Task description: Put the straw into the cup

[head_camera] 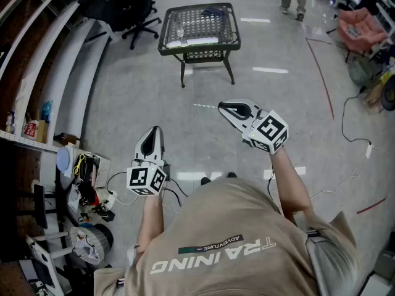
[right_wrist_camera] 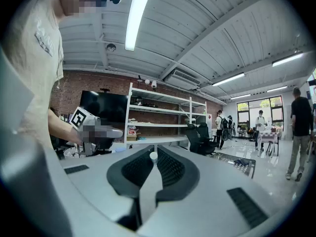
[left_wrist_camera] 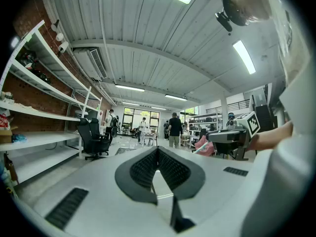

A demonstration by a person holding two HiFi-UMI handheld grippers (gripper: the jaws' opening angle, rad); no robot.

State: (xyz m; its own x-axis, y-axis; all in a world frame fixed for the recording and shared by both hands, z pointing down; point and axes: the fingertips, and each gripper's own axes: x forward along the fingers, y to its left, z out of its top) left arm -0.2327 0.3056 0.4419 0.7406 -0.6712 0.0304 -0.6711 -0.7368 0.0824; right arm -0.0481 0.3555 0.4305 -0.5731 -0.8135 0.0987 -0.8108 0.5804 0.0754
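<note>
Holding both grippers up at about chest height over a shiny grey floor (head_camera: 278, 97), a person in a beige T-shirt (head_camera: 241, 245) is standing well back from the table. The right gripper (head_camera: 221, 106) is clamped on the straw (head_camera: 207, 105). In the right gripper view the jaws are pinched nearly together, with the straw's round white end sitting right at their tips. In the head view the rest shows as a thin pale line poking out past the tips, off toward the left gripper's side. The left gripper (head_camera: 155, 128) is just beside the right one, a bit nearer the person's body. Its jaws meet at the tips with nothing between them, so it's closed and empty. Out ahead of both grippers and well apart from them is a small dark table with a mesh tabletop (head_camera: 168, 39). Something pale and flat (head_camera: 192, 41) lies along the edge nearest the grippers, and a bluish item (head_camera: 213, 10) sits at the far side. There's also a faint clear shape (head_camera: 178, 27) on the mesh that could be the cup, but it's too small for me to call. A black office chair (head_camera: 133, 14) is beyond the left gripper and off to its left. White shelving (head_camera: 37, 73) runs along that same side. On the floor under the left gripper there's a pile of cables and bits (head_camera: 92, 196). A few people (left_wrist_camera: 174, 130) are standing around far ahead in the room.
</note>
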